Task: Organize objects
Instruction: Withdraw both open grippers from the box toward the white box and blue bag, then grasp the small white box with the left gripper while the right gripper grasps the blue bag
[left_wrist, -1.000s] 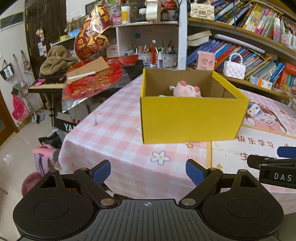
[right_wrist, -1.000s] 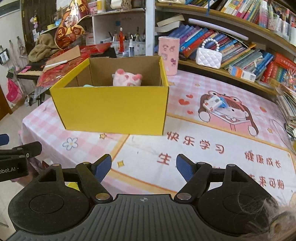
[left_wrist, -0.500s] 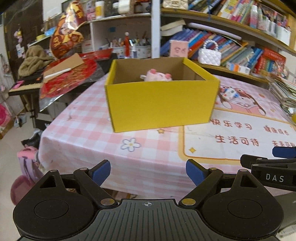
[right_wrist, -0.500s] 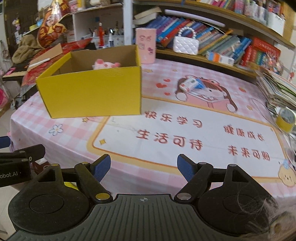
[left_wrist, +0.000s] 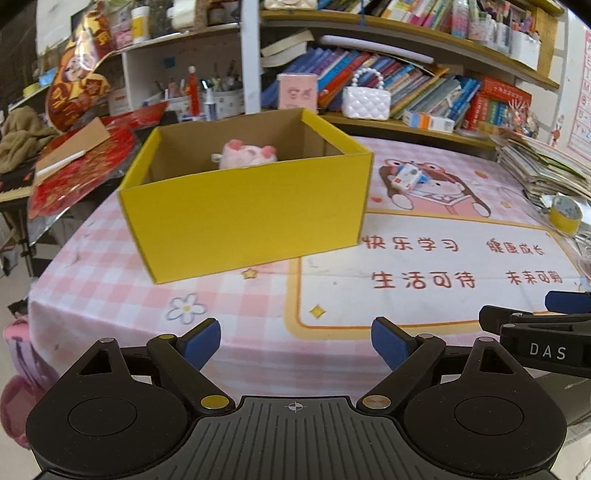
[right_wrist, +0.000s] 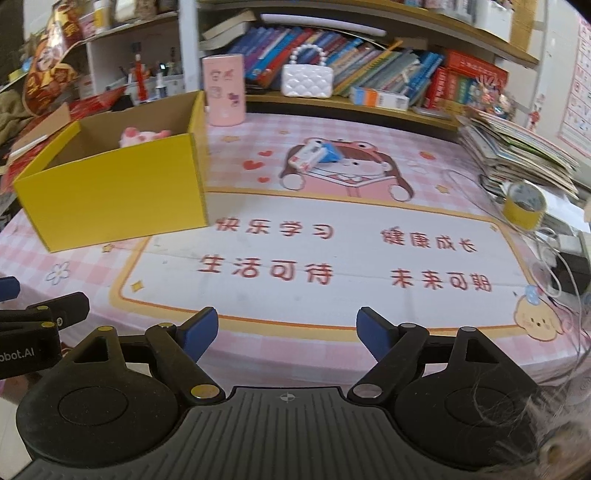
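While right tongs (right_wrist: 286, 334) widen empty, left tongs (left_wrist: 295, 343) released, "DAS" lettering, yellow box (left_wrist: 243, 218).

Books (right_wrist: 376, 70) crowd the shelves behind a pink checked tablecloth (right_wrist: 369, 129), a white pearl-handled purse (right_wrist: 306, 79) perched among them.

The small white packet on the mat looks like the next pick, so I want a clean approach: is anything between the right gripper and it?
Nothing visible. From the right gripper, whose jaws are opening and empty, only bare printed mat lies before the small white packet. The yellow box stands off to the left.
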